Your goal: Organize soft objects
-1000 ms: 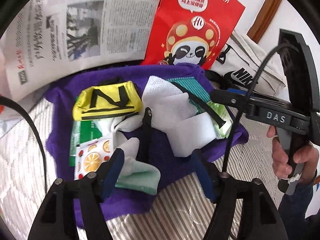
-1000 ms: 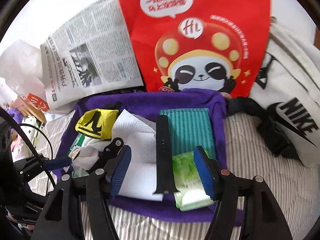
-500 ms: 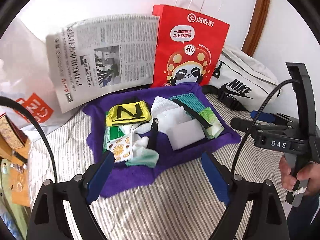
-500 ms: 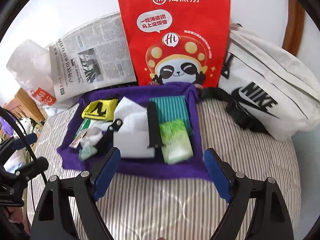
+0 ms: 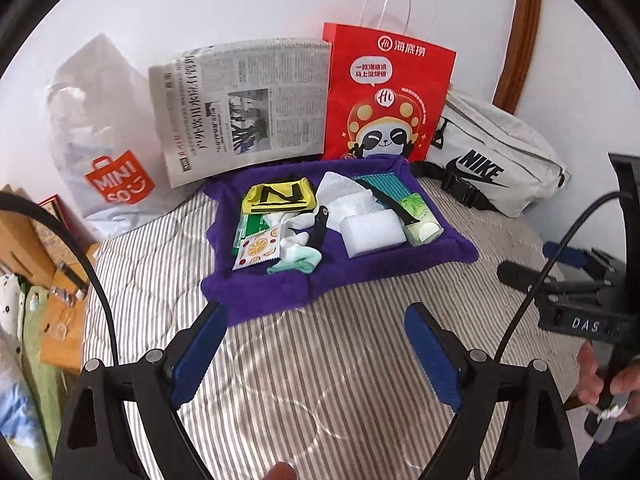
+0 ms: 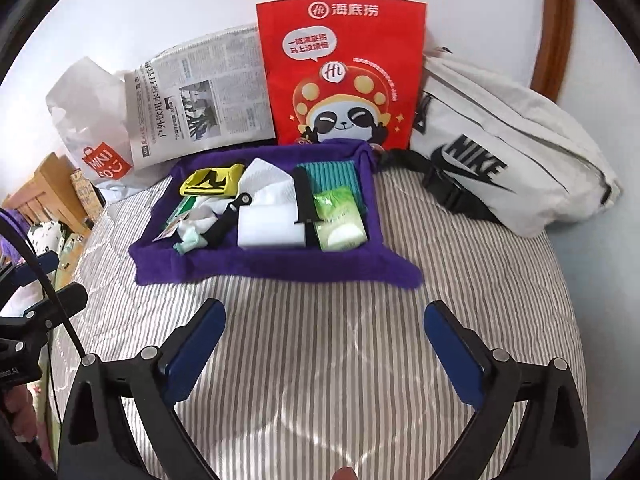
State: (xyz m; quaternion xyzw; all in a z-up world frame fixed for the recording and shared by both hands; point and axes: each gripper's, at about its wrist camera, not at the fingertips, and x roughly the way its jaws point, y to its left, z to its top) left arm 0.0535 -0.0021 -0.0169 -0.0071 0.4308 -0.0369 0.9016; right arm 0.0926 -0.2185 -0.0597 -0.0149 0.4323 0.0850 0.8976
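Observation:
A purple towel (image 5: 280,292) (image 6: 280,266) lies spread on the striped bed. On it sit a yellow pouch (image 5: 278,197) (image 6: 212,179), a white sponge block (image 5: 372,232) (image 6: 270,226), a green tissue pack (image 5: 420,220) (image 6: 340,220), a teal cloth (image 6: 332,172), a fruit-print sachet (image 5: 258,250), pale socks (image 5: 296,258) and a black strap (image 6: 303,196). My left gripper (image 5: 316,350) hangs open over bare bedding in front of the towel. My right gripper (image 6: 324,344) is also short of the towel, its jaws still opening with nothing between them.
A red panda paper bag (image 5: 384,96) (image 6: 340,76), a newspaper (image 5: 244,104) and a white plastic shop bag (image 5: 104,136) lean on the back wall. A white Nike bag (image 6: 504,148) lies at right. A wooden cabinet (image 5: 28,240) stands at left.
Both grippers have pulled back and up from over the towel's contents and opened wider. The items on the towel stayed where they were.

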